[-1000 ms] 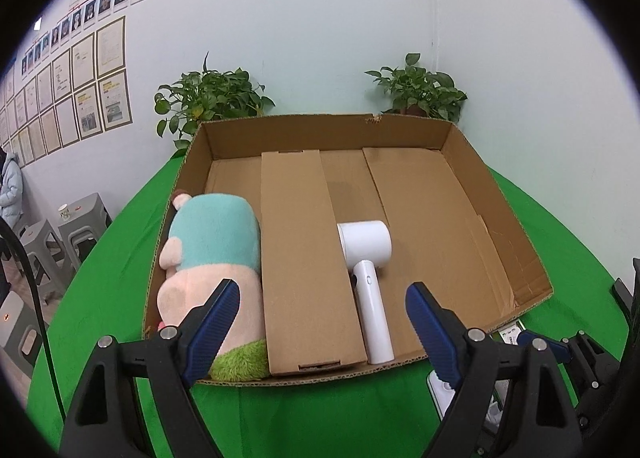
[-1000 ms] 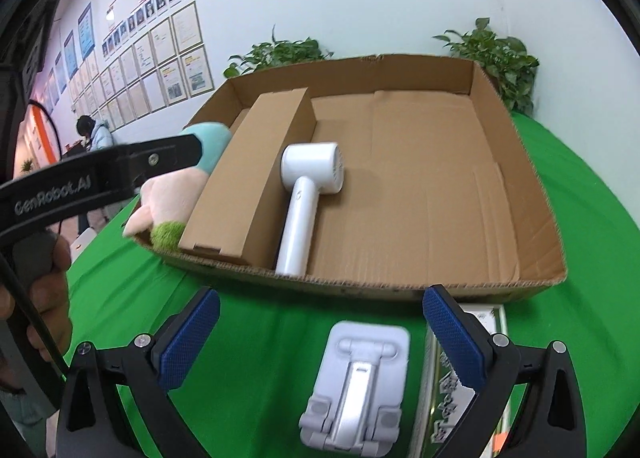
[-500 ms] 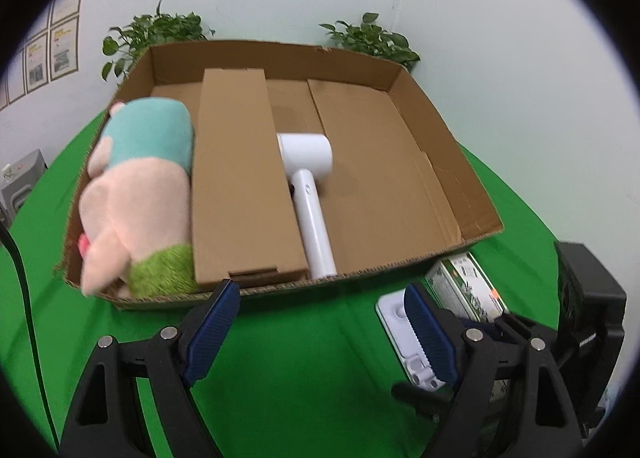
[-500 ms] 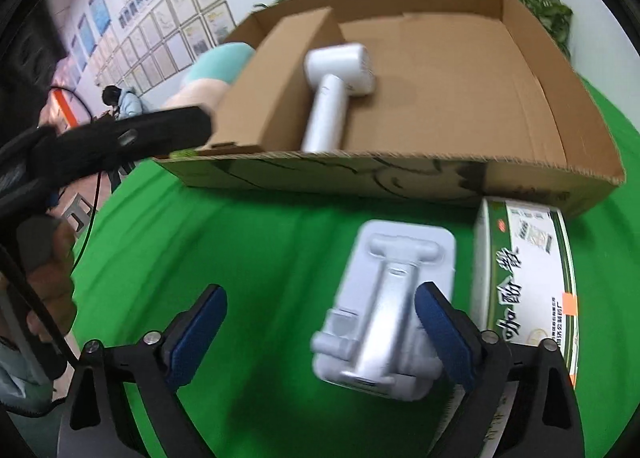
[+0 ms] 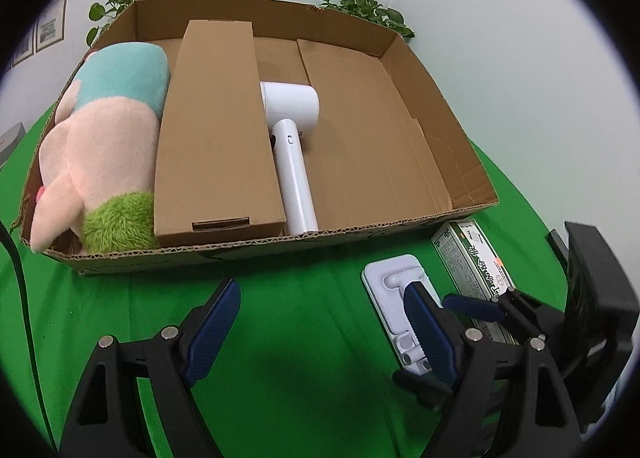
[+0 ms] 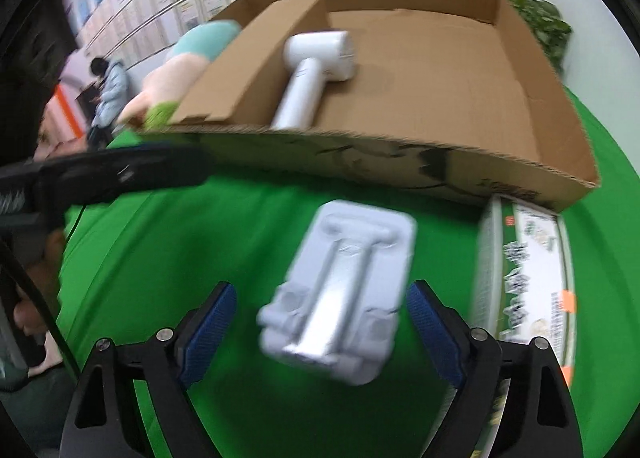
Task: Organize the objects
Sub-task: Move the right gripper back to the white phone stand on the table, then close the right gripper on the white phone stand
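Straddling the white plastic folding stand [image 6: 340, 290], the right gripper [image 6: 320, 318] is spread apart; at nine o'clock, the left gripper [image 5: 324, 322] gapes over green cloth [image 5: 280, 338].

Your left wrist view looks down over the worktop [image 5: 304, 298] into the box [image 5: 392, 146]. Your right sits lower, nearer the stand [image 6: 344, 290]. Both share box, stand [image 5: 394, 298] and carton [image 5: 472, 258].

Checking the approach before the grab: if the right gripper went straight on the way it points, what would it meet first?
Probably the white phone stand, lying on the green cloth between the open right gripper fingers; depth is blurred.
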`<state>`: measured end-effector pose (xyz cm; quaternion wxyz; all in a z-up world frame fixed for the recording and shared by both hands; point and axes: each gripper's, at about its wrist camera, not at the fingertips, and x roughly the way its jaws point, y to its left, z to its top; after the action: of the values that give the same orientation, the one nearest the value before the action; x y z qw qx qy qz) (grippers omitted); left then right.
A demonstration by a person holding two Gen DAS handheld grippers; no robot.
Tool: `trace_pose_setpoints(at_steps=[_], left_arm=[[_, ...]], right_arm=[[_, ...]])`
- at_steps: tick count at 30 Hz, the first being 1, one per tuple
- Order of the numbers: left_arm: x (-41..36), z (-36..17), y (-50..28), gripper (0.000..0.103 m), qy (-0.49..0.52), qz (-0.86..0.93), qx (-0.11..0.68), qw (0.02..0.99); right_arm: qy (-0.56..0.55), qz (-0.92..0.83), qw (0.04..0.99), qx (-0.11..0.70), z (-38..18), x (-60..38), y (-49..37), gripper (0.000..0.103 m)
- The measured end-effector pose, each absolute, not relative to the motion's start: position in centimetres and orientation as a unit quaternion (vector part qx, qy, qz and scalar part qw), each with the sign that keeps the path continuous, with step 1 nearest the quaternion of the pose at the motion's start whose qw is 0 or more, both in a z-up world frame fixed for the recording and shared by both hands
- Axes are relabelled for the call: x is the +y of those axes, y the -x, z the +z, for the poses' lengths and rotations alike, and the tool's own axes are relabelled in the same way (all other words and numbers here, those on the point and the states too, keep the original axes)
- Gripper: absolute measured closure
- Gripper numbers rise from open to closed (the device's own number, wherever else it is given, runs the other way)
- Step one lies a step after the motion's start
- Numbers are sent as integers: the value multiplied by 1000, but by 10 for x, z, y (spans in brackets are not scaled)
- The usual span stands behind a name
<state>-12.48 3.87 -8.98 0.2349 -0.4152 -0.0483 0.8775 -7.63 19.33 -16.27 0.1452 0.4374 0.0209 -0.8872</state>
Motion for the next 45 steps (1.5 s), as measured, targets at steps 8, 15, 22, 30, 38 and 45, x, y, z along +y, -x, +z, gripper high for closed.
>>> trace_pose_setpoints(at_steps=[8, 15, 22, 30, 38, 45], left_arm=[[41, -97, 125, 20, 425, 872, -52, 238], [41, -101, 124, 20, 433, 865, -63, 246], [28, -102, 126, 20, 456, 825, -150, 299], [17, -104, 129, 20, 456, 818, -187, 297], [23, -115, 129, 20, 472, 807, -182, 304], [25, -126, 125, 20, 488, 792, -193, 311]], right_arm=[[-444, -887, 104, 69, -172, 182, 76, 17], [-438, -888, 124, 70, -165, 174, 69, 34], [-438, -881, 176, 39, -158, 165, 60, 33], [-441, -879, 174, 42, -162, 165, 50, 23], [-437, -883, 157, 70, -166, 159, 42, 34], [-445, -883, 151, 15, -162, 167, 43, 36]])
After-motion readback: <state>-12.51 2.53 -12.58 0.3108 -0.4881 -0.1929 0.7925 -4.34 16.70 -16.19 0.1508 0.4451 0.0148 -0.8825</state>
